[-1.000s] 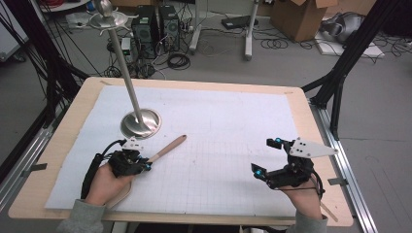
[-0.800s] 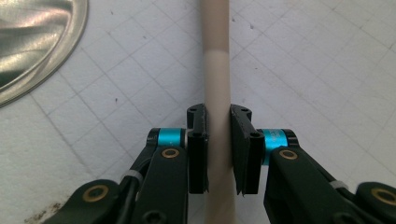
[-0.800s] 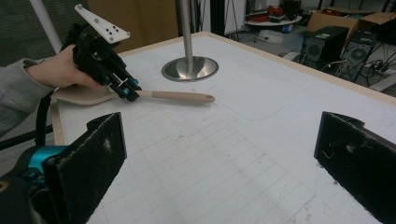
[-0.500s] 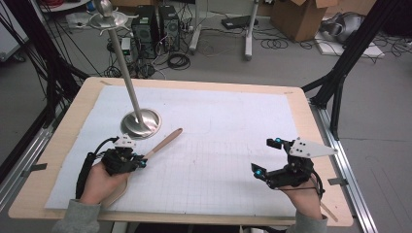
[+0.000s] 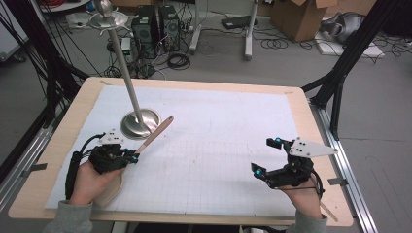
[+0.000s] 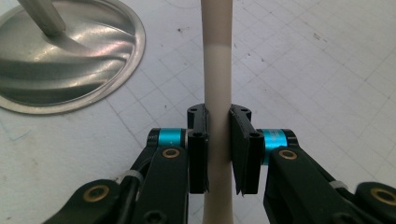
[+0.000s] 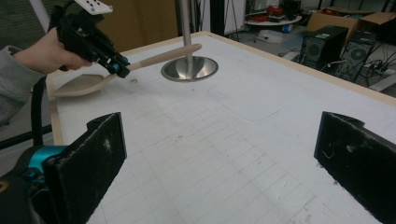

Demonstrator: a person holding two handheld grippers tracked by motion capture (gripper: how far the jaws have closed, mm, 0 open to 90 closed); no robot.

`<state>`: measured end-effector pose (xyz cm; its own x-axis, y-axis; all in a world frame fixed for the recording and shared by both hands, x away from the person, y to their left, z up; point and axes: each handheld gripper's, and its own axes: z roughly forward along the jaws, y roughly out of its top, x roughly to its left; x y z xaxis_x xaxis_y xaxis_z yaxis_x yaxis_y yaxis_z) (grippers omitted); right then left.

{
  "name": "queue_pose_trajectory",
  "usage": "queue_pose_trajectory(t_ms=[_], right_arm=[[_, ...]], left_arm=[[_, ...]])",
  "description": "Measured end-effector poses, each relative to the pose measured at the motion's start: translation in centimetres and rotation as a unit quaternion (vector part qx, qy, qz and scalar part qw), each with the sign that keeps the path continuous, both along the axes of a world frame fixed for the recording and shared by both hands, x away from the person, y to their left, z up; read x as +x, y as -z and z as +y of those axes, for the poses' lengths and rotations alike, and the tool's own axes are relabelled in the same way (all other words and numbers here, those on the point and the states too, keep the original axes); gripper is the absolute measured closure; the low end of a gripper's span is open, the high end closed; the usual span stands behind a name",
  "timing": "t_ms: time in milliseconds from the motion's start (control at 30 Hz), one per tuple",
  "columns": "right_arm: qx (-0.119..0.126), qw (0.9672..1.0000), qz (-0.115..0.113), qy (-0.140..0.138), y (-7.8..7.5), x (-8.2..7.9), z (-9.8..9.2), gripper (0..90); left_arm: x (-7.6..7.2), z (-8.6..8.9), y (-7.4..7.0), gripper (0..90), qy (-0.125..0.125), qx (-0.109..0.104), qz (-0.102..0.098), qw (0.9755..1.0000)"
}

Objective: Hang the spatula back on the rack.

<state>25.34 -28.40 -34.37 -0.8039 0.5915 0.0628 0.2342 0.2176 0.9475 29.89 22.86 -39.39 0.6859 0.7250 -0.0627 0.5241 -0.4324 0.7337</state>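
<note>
Wood is what the left gripper [image 5: 127,156] has hold of: a pale wooden spatula [image 5: 145,143], pinched by its handle between the two black pads, which press flat against the shaft on either side in the left gripper view. The handle [image 6: 217,70] runs straight out past the jaws toward twelve o'clock in that view. From the high view, the spatula lies on a slant, its handle end pointing to about one o'clock and reaching just beside the round metal base [image 5: 141,123] of a tall stand, while its broad blade [image 5: 111,188] sits toward seven o'clock, beneath the left hand [image 5: 88,180]. In the right gripper view the blade [image 7: 81,85] hangs low near the white gridded mat [image 5: 218,145], and I cannot tell whether it touches.

The stand's thin metal pole [image 5: 124,68] rises from the base and leans toward eleven o'clock, topped by a small dish and ball.

The right gripper [image 5: 265,158] rests at about four o'clock on the table [image 5: 311,126], well apart from the spatula. Its jaws are spread wide, nothing between them but bare mat. The right hand [image 5: 303,196] grips it from below, near the table's front edge.

Beyond the table at twelve o'clock, computer towers and tangled cables sit on the floor.
</note>
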Motion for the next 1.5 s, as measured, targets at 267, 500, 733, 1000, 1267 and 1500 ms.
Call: queue_pose_trajectory(t_ms=[267, 500, 733, 1000, 1267, 1500], right_arm=[[-0.001, 1.0, 0.0, -0.001, 0.1, 0.2, 0.3, 1.3], [-0.004, 1.0, 0.004, -0.003, 0.1, 0.3, 0.4, 1.3], [-0.004, 1.0, 0.004, -0.003, 0.2, 0.5, 0.5, 1.3], [-0.005, 1.0, 0.006, -0.005, 0.2, 0.5, 0.5, 1.3], [-0.008, 0.9999, 0.006, -0.006, 0.2, 0.4, 0.6, 1.3], [-0.011, 0.9999, 0.006, -0.006, 0.3, 0.5, 0.7, 1.3]], left_arm=[[-0.4, 1.1, -0.8, 78.0, -0.003, -0.026, -0.011, 0.9996], [-0.8, 2.2, -1.7, 78.0, -0.007, -0.042, -0.023, 0.9989], [-0.8, 3.6, -2.3, 78.0, -0.009, -0.059, -0.035, 0.9976], [-0.5, 4.9, -3.3, 78.0, -0.005, -0.093, -0.034, 0.9951], [-0.7, 6.1, -4.7, 78.0, -0.012, -0.08, -0.05, 0.9955], [-0.7, 7.4, -5.4, 78.0, -0.021, -0.081, -0.052, 0.9952]])
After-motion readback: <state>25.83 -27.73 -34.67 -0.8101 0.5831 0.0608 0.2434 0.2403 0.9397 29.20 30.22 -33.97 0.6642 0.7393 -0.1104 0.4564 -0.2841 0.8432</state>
